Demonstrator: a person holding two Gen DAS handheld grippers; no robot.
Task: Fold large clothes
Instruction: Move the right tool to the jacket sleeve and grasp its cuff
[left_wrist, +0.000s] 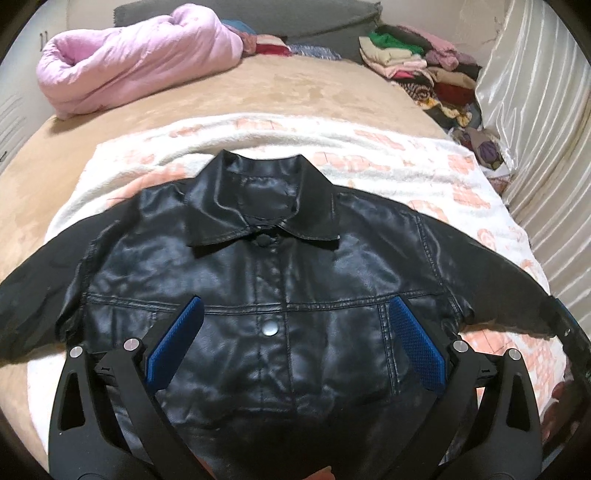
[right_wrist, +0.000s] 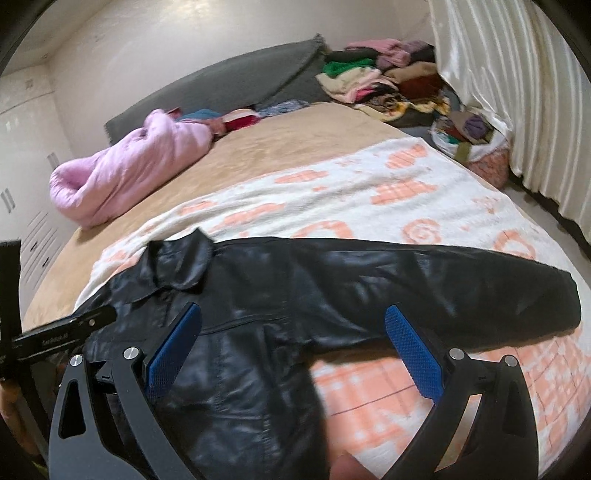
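A black leather jacket (left_wrist: 280, 273) lies flat, front up and buttoned, on a white and orange blanket (left_wrist: 369, 155), sleeves spread to both sides. My left gripper (left_wrist: 293, 306) is open above the jacket's chest, holding nothing. In the right wrist view the jacket (right_wrist: 332, 288) shows with its right sleeve (right_wrist: 480, 284) stretched out to the right. My right gripper (right_wrist: 293, 314) is open above the jacket's right side near the armpit, holding nothing. The left gripper's black body (right_wrist: 66, 328) shows at the left edge of that view.
The blanket lies on a tan bed cover (left_wrist: 280, 88). A rolled pink quilt (left_wrist: 133, 55) lies at the far left. Piles of folded clothes (left_wrist: 417, 62) sit at the far right by a grey headboard (right_wrist: 221, 85). A white curtain (left_wrist: 535, 92) hangs along the right side.
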